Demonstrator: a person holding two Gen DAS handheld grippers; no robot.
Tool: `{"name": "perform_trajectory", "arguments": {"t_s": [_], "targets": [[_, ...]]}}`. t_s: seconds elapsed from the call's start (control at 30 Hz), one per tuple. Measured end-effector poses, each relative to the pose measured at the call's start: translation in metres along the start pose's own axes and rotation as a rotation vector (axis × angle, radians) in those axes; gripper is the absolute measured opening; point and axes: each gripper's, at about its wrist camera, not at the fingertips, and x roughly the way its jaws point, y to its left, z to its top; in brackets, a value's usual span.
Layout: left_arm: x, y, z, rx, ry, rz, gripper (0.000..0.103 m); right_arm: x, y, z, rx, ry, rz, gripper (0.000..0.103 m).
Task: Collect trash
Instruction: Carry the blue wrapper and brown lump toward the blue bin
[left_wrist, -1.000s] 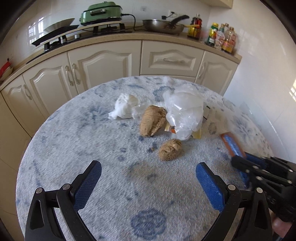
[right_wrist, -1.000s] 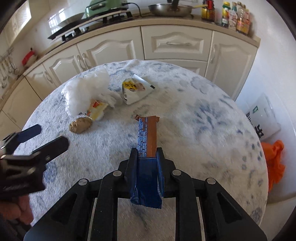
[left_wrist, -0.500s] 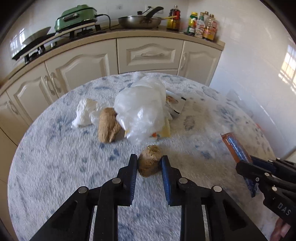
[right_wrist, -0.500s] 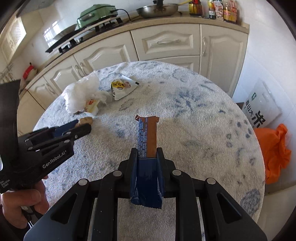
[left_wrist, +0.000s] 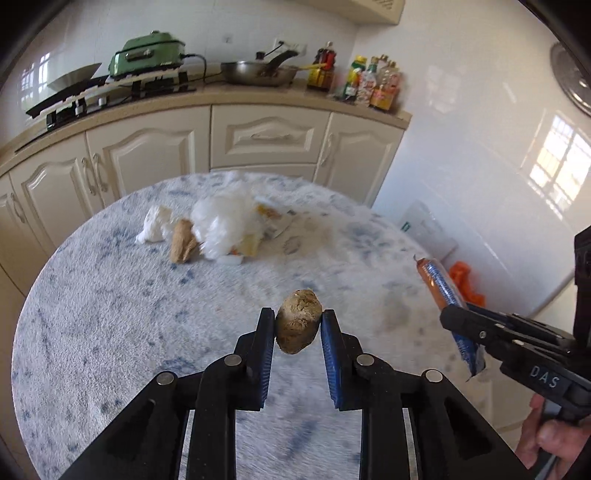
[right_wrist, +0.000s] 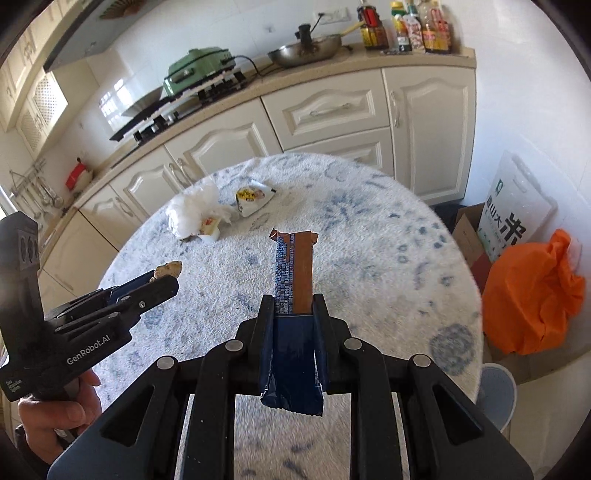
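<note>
My left gripper (left_wrist: 297, 322) is shut on a small crumpled brown paper ball (left_wrist: 298, 320), held above the round table (left_wrist: 110, 332). It also shows at the left of the right wrist view, left gripper (right_wrist: 162, 280), with the ball (right_wrist: 168, 268) poking out. My right gripper (right_wrist: 294, 308) is shut on a long blue and brown snack wrapper (right_wrist: 293, 269) that sticks forward over the table; the same wrapper (left_wrist: 441, 284) shows at the right of the left wrist view. On the table lie a larger brown paper wad (left_wrist: 183, 242), a white plastic bag (left_wrist: 225, 221), a tissue (left_wrist: 153, 227) and a yellow-printed packet (right_wrist: 253, 197).
Cream kitchen cabinets (left_wrist: 266, 134) curve behind the table, with a stove, green cooker (left_wrist: 147, 55), pan and bottles on the counter. An orange bag (right_wrist: 532, 291), a cardboard box and a white sack (right_wrist: 511, 210) stand on the floor to the right. A hand (right_wrist: 48, 417) grips the left tool.
My left gripper went from wide open to shut on the small brown ball, then lifted it off the table. The right gripper rose and swung right with the wrapper.
</note>
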Motion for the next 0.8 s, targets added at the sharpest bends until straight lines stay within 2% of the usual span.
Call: {"name": "perform_trajectory", "arguments": {"t_s": [0.27,0.43,0.63,0.8], "targets": [[-0.046,-0.042,-0.002,0.079,-0.068,-0.068,0.021,-0.068,-0.023,-0.003,0.049,-0.120,0.009,0.019],[-0.064,-0.076,-0.002,0.135,-0.097,-0.116,0.021,-0.105,-0.046,-0.004,0.086,-0.187,-0.016,0.019],[-0.077,-0.129,0.003,0.209,-0.117,-0.197,0.021,-0.147,-0.084,-0.011,0.142,-0.253,-0.074,0.019],[-0.069,-0.177,0.007,0.259,-0.083,-0.305,0.021,-0.174,-0.124,-0.022,0.208,-0.286,-0.153,0.019]]}}
